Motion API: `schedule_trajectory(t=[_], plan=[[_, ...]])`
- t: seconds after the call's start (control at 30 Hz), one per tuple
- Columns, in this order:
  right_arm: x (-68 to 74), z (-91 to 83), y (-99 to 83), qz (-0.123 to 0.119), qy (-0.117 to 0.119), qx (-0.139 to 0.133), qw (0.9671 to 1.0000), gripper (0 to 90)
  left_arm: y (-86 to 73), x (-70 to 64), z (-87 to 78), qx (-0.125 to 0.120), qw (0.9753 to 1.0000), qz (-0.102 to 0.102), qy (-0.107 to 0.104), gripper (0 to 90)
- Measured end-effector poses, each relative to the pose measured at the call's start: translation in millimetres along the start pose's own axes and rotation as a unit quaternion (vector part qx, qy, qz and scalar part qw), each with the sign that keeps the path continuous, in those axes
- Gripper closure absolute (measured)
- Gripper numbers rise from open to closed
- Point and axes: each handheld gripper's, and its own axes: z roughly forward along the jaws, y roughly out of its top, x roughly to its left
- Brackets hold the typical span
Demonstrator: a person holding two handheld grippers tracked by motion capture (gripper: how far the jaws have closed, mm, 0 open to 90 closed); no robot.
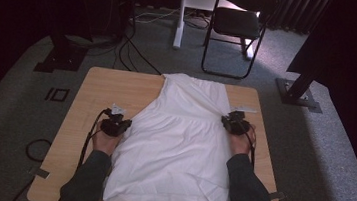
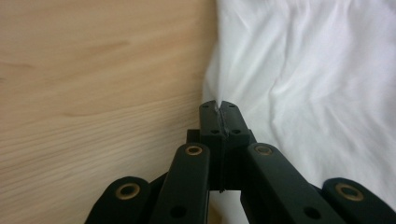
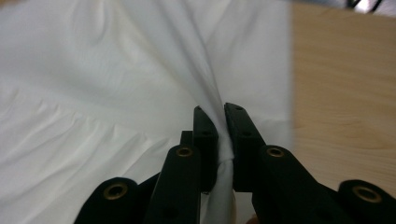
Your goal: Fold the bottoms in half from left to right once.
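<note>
A white garment lies spread over the middle of a light wooden table, narrow end far, wide hem near. My left gripper sits at the garment's left edge at waist height. In the left gripper view its jaws are pressed together on a thin bit of the white cloth at its edge, my left gripper. My right gripper is at the garment's right edge. In the right gripper view a bunched fold of the cloth runs between the closed jaws, my right gripper.
A black folding chair and a white stand leg are on the grey carpet beyond the table. Dark stand bases sit at far left and far right. Cables trail over the floor. Bare wood flanks the garment.
</note>
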Motion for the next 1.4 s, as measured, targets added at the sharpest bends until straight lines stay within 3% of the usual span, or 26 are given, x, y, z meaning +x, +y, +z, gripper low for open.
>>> schedule_trajectory(t=[0.1,0.13,0.2,0.3,0.47,0.57,0.73,0.8,0.9,1.0,1.03,1.1,1.17,1.23,1.3,1.4], plan=[[-15.5,-6.1,-5.5,0.03,-0.002,-0.008,0.9995,83.3,-5.6,-0.8,-11.2,0.007,0.9997,0.017,0.017,90.0],[-18.3,-3.9,-9.9,0.032,-0.011,0.0,0.9994,84.1,-8.8,0.0,-10.3,0.014,0.9994,0.02,0.025,90.0],[-22.1,5.2,-21.7,0.039,-0.004,0.023,0.999,84.0,-15.9,3.2,-5.6,0.023,0.9995,0.01,0.017,90.0],[-16.7,17.0,-35.1,0.019,-0.014,0.05,0.9985,84.7,-22.6,-1.0,0.3,0.04,0.9987,0.023,0.022,90.0],[-14.1,17.5,-44.2,0.029,-0.011,0.055,0.998,84.5,-33.2,-7.7,-5.4,0.036,0.9988,0.028,0.018,90.0],[-9.4,7.8,-52.0,0.016,-0.007,0.057,0.9982,84.3,-46.6,-11.8,-16.2,0.033,0.9991,0.025,0.008,90.0],[0.9,-15.4,-71.4,0.004,0.01,0.059,0.9982,84.1,-68.4,-27.9,-44.0,0.035,0.9986,0.038,0.006,90.0],[7.0,-26.4,-81.3,-0.006,0.014,0.056,0.9983,84.0,-77.4,-34.7,-55.6,0.046,0.9974,0.056,-0.001,90.0],[14.9,-43.0,-93.7,-0.028,0.021,0.062,0.9975,83.9,-90.4,-42.0,-64.8,0.061,0.9959,0.063,-0.021,90.0],[18.9,-58.0,-104.2,-0.038,0.028,0.071,0.9964,83.9,-98.5,-48.0,-73.0,0.058,0.9951,0.075,-0.029,90.0],[18.8,-62.1,-106.2,-0.035,0.032,0.077,0.9959,83.8,-98.1,-47.5,-75.8,0.047,0.9957,0.075,-0.028,89.6],[17.2,-66.4,-106.5,-0.029,0.034,0.085,0.9954,78.4,-93.0,-41.7,-79.8,0.013,0.9981,0.054,-0.026,67.0],[15.1,-69.2,-101.1,-0.029,0.038,0.07,0.9964,67.1,-84.1,-31.7,-81.4,-0.014,0.9989,0.016,-0.04,59.8],[15.3,-70.5,-89.5,-0.028,0.044,0.045,0.9976,55.5,-73.9,-25.1,-78.7,-0.036,0.9981,-0.006,-0.049,53.2],[21.8,-66.5,-73.1,-0.041,0.055,0.038,0.9969,48.2,-62.4,-23.3,-70.6,-0.039,0.9977,-0.01,-0.054,51.0],[40.2,-51.0,-49.6,-0.089,0.054,0.034,0.994,43.8,-44.0,-28.1,-54.2,-0.042,0.9973,0.001,-0.06,50.3]])
